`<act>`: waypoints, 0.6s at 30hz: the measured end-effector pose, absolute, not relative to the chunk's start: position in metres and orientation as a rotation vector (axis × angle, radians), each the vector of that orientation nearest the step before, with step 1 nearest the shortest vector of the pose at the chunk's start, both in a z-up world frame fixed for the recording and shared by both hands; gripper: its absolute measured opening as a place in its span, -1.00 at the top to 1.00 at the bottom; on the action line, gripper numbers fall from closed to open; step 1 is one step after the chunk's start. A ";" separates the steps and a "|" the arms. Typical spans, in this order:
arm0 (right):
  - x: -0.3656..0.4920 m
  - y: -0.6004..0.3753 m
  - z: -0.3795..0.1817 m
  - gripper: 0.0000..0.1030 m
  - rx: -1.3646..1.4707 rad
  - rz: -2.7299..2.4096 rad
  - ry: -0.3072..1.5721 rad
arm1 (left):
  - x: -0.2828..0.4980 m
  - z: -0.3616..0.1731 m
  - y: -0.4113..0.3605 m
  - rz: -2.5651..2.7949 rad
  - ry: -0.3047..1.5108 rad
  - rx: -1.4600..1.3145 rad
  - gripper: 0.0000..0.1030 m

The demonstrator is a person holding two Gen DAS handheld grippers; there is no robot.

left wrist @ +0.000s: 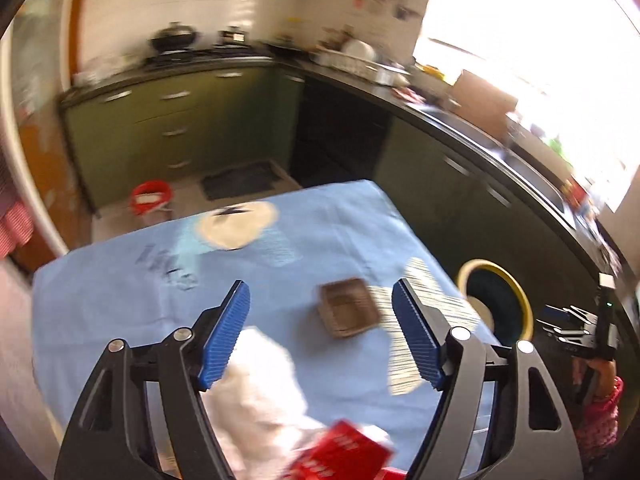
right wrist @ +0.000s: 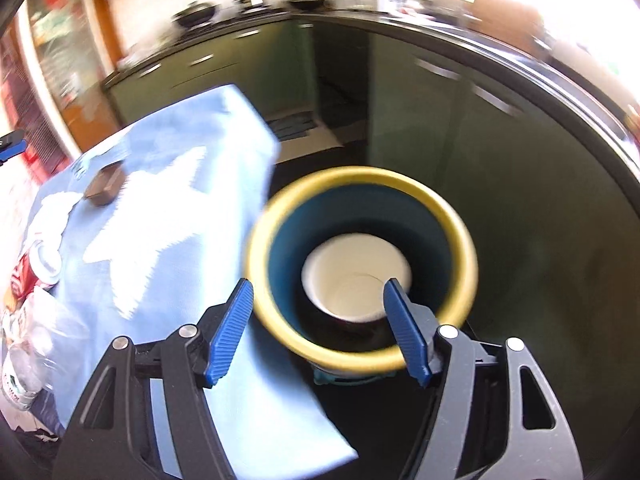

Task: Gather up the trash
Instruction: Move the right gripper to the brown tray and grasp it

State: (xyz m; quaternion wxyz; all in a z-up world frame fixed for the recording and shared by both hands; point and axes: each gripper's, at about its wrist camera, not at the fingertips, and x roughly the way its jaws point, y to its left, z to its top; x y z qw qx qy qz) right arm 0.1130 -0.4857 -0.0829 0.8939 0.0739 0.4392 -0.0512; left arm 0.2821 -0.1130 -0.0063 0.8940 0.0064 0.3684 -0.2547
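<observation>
The bin (right wrist: pixel 362 268), dark blue with a yellow rim, stood on the floor just beside the table edge; a white paper cup (right wrist: pixel 356 280) lay at its bottom. Right gripper (right wrist: pixel 318 322) hung above the rim, fingers spread, nothing between them. Left gripper (left wrist: pixel 320 332) was over the blue tablecloth (left wrist: pixel 120 300), fingers likewise spread and empty. Trash remaining on the cloth: a small brown tray (left wrist: pixel 347 307), a white crumpled bag (left wrist: pixel 264 392), a red packet (left wrist: pixel 340 456). Judgement: take the bag first, pinch it low, carry it fully past the rim before releasing.
</observation>
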 end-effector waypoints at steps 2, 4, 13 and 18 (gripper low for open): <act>0.140 -0.459 -0.077 -0.29 0.113 -0.030 0.917 | 0.284 -0.019 -0.072 -0.432 0.730 -0.014 -0.46; 0.165 -0.431 -0.071 -0.33 0.080 0.038 0.921 | 0.284 -0.033 -0.042 -0.338 0.704 -0.038 -0.47; 0.281 -0.323 -0.063 -0.12 0.056 0.240 1.027 | 0.273 -0.084 0.026 -0.140 0.622 -0.127 -0.55; 0.322 -0.305 -0.081 0.05 0.094 0.217 1.136 | 0.268 -0.093 0.025 -0.124 0.609 -0.113 -0.60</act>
